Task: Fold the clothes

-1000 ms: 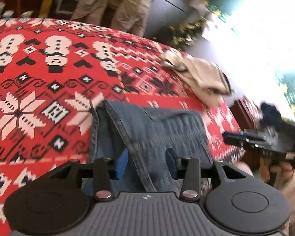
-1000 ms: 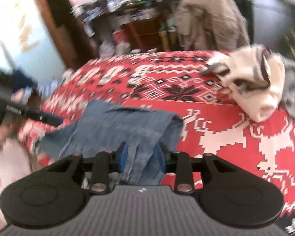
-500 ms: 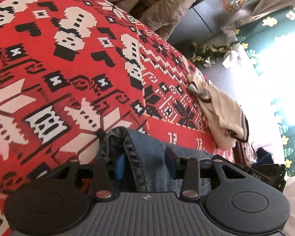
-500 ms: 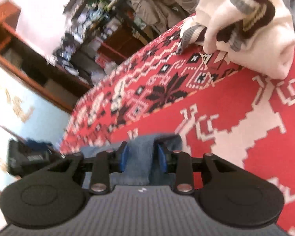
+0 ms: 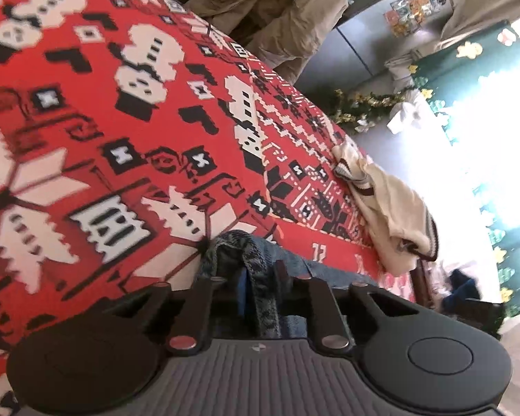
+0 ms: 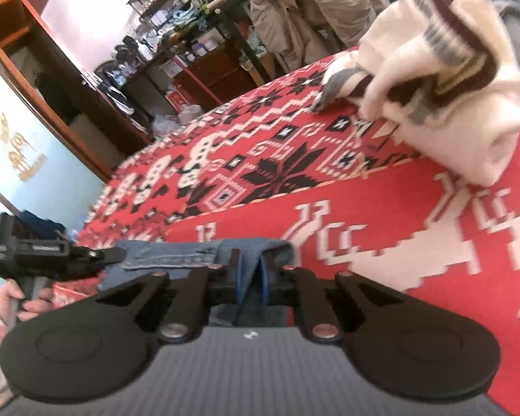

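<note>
On the red patterned blanket (image 5: 128,111), a blue denim garment (image 6: 176,256) lies at the near edge, stretched between the two hand-held tools. The left gripper (image 5: 258,284) has its jaws closing on a bunched denim seam that stands up between the blue pads, the cloth pinched there and lifted slightly off the blanket. The right gripper (image 6: 251,282) is likewise closing, its pads nearly together with a fold of the same denim caught between them. In the right wrist view the left tool shows at the far left edge, held by a hand (image 6: 20,303) just beside the denim's other end. A cream sweater with dark maroon and grey stripes (image 6: 443,86) lies crumpled farther back on the blanket, well apart from the denim (it also shows at the blanket's far edge in the left wrist view (image 5: 388,208)). A beige coat (image 6: 305,10) hangs behind the blanketed surface
</note>
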`<state>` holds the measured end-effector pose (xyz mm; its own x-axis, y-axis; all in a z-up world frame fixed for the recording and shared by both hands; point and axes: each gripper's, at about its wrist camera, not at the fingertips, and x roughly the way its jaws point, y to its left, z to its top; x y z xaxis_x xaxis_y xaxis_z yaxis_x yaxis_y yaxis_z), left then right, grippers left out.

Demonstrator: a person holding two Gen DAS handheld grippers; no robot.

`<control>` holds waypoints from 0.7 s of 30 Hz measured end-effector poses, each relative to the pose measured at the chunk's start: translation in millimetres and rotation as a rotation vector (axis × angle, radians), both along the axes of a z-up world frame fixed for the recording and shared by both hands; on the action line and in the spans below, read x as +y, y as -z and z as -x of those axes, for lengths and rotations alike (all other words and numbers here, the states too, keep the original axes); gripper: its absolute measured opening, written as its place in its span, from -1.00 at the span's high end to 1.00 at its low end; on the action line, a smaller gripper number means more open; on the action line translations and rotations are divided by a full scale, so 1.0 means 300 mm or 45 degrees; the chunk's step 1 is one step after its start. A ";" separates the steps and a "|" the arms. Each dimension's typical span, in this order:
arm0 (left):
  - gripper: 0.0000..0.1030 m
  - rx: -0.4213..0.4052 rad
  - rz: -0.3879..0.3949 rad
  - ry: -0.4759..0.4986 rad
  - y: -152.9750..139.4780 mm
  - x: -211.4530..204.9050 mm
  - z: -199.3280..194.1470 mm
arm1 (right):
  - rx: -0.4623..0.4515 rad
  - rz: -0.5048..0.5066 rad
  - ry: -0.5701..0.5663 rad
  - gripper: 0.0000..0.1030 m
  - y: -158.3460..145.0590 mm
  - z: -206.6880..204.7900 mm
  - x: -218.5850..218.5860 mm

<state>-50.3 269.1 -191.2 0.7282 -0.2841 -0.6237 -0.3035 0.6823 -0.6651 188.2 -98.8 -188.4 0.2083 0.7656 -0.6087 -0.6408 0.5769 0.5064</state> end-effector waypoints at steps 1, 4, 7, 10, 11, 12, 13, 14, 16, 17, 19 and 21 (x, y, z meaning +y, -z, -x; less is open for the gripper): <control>0.65 0.004 -0.043 -0.001 -0.020 -0.002 0.008 | -0.023 0.023 0.004 0.91 -0.011 0.003 -0.013; 0.66 -0.030 -0.158 0.016 -0.089 -0.015 0.033 | -0.110 0.079 0.012 1.00 -0.056 0.017 -0.044; 0.66 -0.091 -0.245 0.058 -0.160 -0.059 0.026 | -0.255 0.105 -0.008 1.00 -0.120 0.051 -0.036; 0.66 -0.118 -0.291 0.114 -0.186 -0.132 -0.032 | -0.335 0.128 -0.054 0.99 -0.148 0.076 0.030; 0.66 -0.116 -0.310 0.131 -0.182 -0.158 -0.057 | -0.340 0.140 -0.073 0.99 -0.146 0.080 0.057; 0.66 -0.105 -0.330 0.148 -0.171 -0.180 -0.077 | -0.334 0.154 -0.086 0.99 -0.131 0.082 0.082; 0.66 -0.088 -0.352 0.165 -0.154 -0.200 -0.095 | -0.327 0.167 -0.100 0.99 -0.117 0.083 0.108; 0.66 -0.070 -0.374 0.182 -0.138 -0.219 -0.113 | -0.328 0.187 -0.111 0.99 -0.101 0.086 0.130; 0.72 -0.017 -0.439 0.217 -0.097 -0.246 -0.129 | -0.354 0.235 -0.115 0.99 -0.063 0.087 0.142; 0.79 -0.002 -0.479 0.234 -0.077 -0.253 -0.125 | -0.347 0.233 -0.104 0.99 -0.050 0.085 0.130; 0.94 0.004 -0.536 0.256 -0.050 -0.256 -0.104 | -0.335 0.240 -0.082 0.99 -0.026 0.081 0.104; 0.94 -0.001 -0.528 0.253 -0.050 -0.246 -0.086 | -0.334 0.296 -0.062 0.99 -0.015 0.082 0.074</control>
<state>-24.6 195.2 -176.3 0.6854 -0.1444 -0.7137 -0.1396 0.9359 -0.3234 163.6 -76.5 -183.7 0.3472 0.6259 -0.6983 -0.7616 0.6227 0.1795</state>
